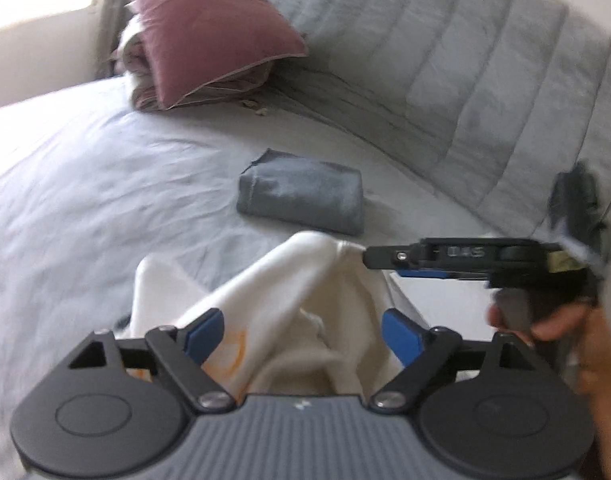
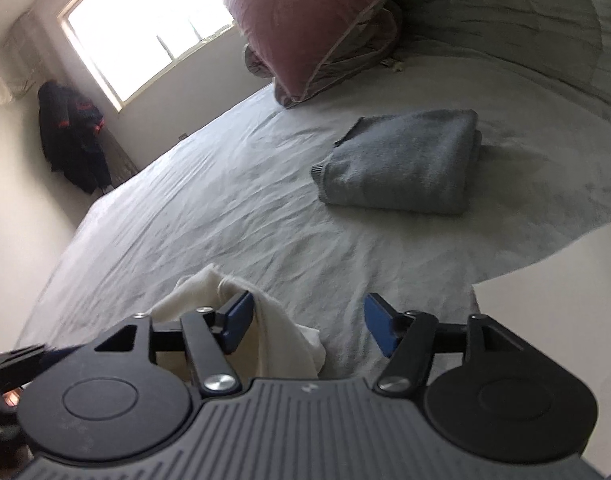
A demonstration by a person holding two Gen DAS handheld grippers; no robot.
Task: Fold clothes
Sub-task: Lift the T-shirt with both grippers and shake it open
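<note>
Bed: a wide mattress under a pale grey sheet [image 2: 209, 208], creased all over, filling most of both views.
Headboard: grey, padded in upright panels [image 1: 485, 80], curving along the far side of the bed.
Pillow: dusty pink with a thin pale edge [image 1: 209, 28], smooth and slightly shiny, leaning on a stack of folded bedding at the head of the bed.
Room: cream walls, a bright window [image 2: 145, 28] washed out by daylight, and a dark jacket [image 2: 71, 136] hanging in the corner beside it.
Folded garment: a grey knit piece [image 1: 301, 192], soft and thick, folded into a neat rectangle, lying flat on the sheet well clear of the pillow.
Cream cloth: a soft off-white garment [image 1: 301, 312] with a faint orange print, bunched and raised into a peak near the edge of the bed, just in front of both tools.
Left gripper [image 1: 301, 336]: angled down over the cloth, blue pads spread wide; the cloth lies between them but neither pad presses it.
Right gripper [image 2: 305, 320]: also tilted down, jaws apart; the cloth drapes against its left pad only, nothing clamped.
Hand: fingers [image 1: 553, 328] wrapped round the right tool's handle, reaching in from the right side of the left camera's view.
</note>
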